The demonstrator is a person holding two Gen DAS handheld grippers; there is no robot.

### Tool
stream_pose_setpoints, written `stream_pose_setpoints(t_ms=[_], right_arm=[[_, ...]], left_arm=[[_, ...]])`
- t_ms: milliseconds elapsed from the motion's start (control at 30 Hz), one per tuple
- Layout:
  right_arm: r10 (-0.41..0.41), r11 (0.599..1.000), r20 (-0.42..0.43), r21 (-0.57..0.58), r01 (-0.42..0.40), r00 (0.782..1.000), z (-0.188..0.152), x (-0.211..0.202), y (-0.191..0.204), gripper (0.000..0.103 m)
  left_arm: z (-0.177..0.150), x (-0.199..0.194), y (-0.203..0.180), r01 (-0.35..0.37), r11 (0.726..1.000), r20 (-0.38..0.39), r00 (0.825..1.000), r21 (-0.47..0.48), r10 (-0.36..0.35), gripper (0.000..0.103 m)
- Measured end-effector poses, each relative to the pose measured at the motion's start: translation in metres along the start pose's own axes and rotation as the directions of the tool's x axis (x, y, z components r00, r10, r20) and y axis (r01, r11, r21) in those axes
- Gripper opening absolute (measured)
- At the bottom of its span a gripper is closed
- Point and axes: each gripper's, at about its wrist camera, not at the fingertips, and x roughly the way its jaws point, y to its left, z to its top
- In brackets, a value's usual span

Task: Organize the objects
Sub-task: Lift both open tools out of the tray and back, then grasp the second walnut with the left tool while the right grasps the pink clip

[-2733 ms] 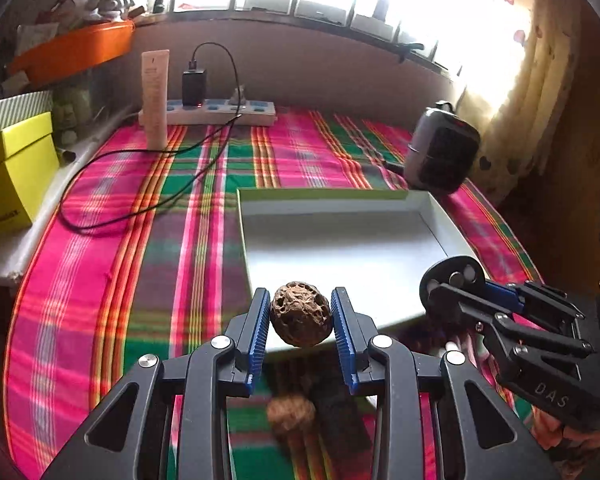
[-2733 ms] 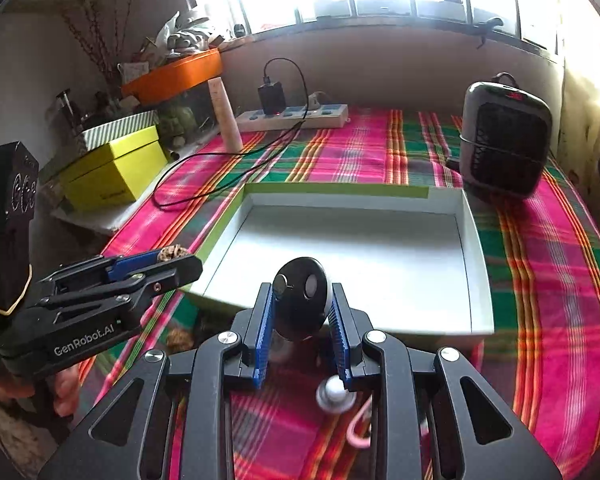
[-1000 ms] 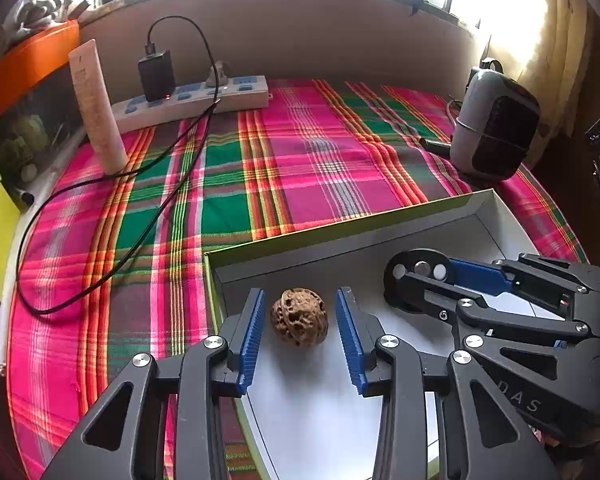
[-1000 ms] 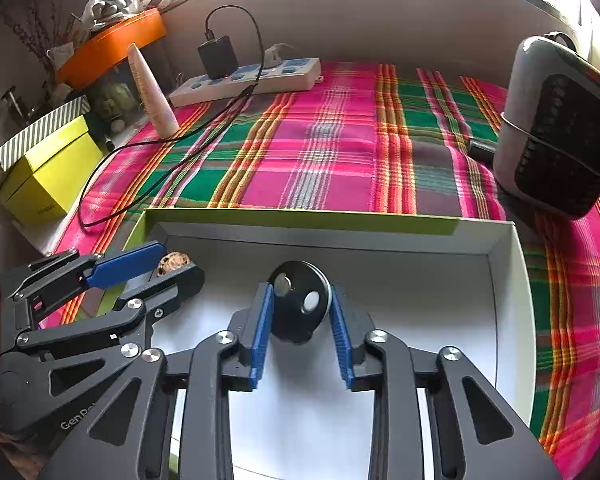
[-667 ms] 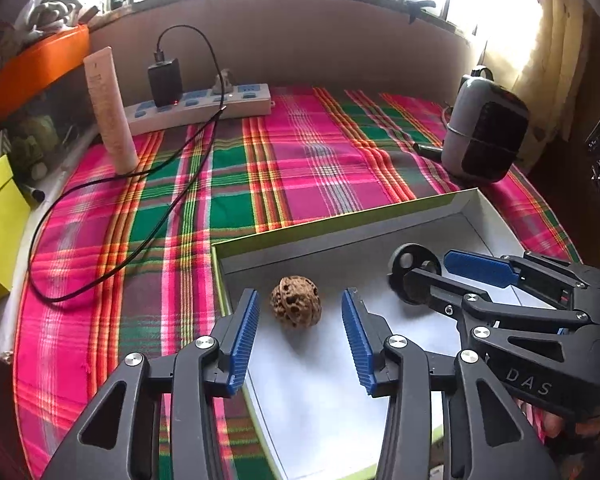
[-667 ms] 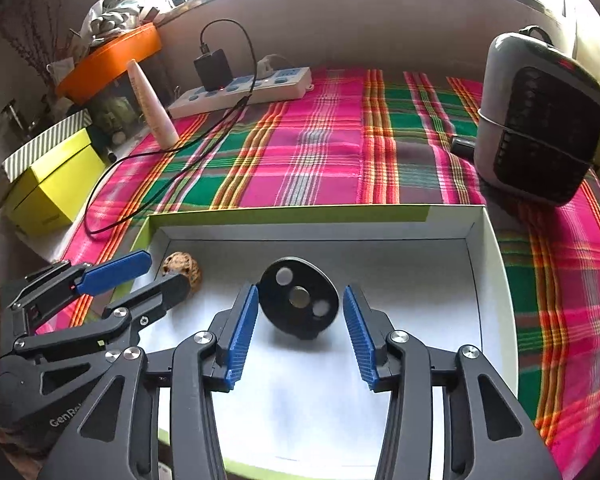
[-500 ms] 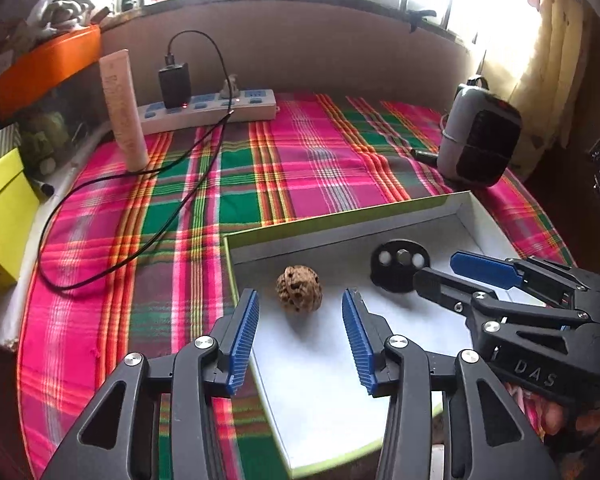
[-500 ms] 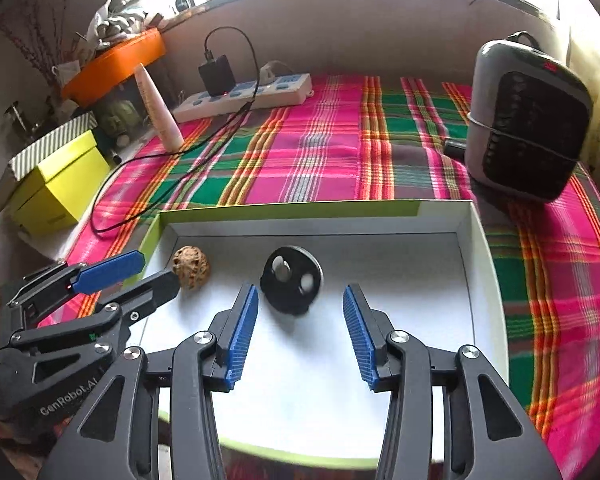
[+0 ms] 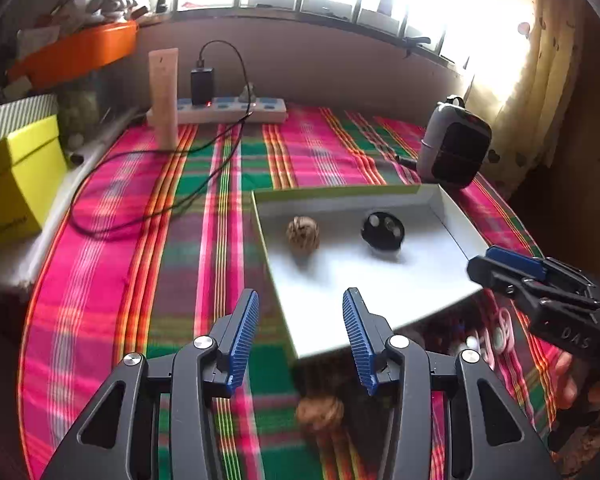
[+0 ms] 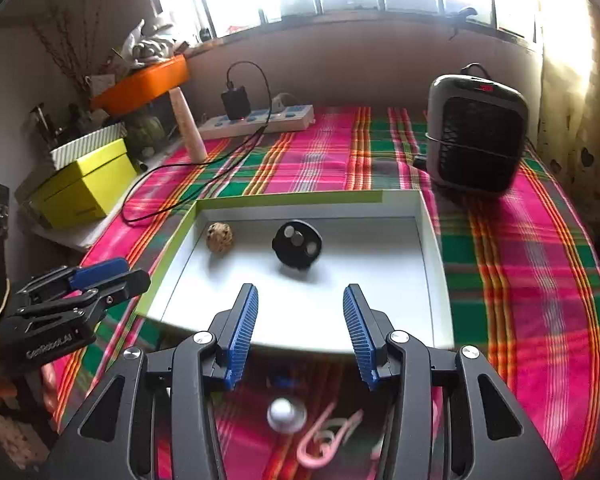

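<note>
A white tray (image 9: 452,216) with a green rim lies on the plaid cloth. In it rest a brown walnut (image 9: 302,234) and a black disc with holes (image 9: 382,232); both also show in the right wrist view, the walnut (image 10: 219,236) and the disc (image 10: 297,243). My left gripper (image 9: 300,330) is open and empty, back over the tray's near left corner. My right gripper (image 10: 300,328) is open and empty above the tray's near edge. A second walnut (image 9: 320,410) lies on the cloth below the left gripper. A silver knob (image 10: 286,414) and a pink clip (image 10: 328,440) lie below the right gripper.
A grey heater (image 10: 474,136) stands behind the tray's right corner. A power strip (image 10: 260,120) with a black cable, a cream tube (image 9: 163,98), a yellow box (image 10: 84,184) and an orange basin (image 10: 140,84) line the back and left.
Both grippers opened, leaving the walnut and the black disc in the tray, then pulled back toward the tray's near edge.
</note>
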Motion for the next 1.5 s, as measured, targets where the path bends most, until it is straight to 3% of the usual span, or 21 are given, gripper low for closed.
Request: stream_pose_setpoints(t_ms=[533,1500], right_arm=[[-0.045,0.997,-0.029,0.060,0.047,0.999,-0.059,-0.021,-0.013,0.046],[-0.053,0.998,-0.084,0.027,0.055,0.995,-0.076,-0.005,-0.004,0.046]], left_arm=[[-0.050,-0.008,0.006,0.048,0.999,-0.056,0.997,-0.003,-0.048,0.043],[-0.060,0.002,0.000,0.080,0.997,-0.086,0.993,0.004,-0.079,0.043]])
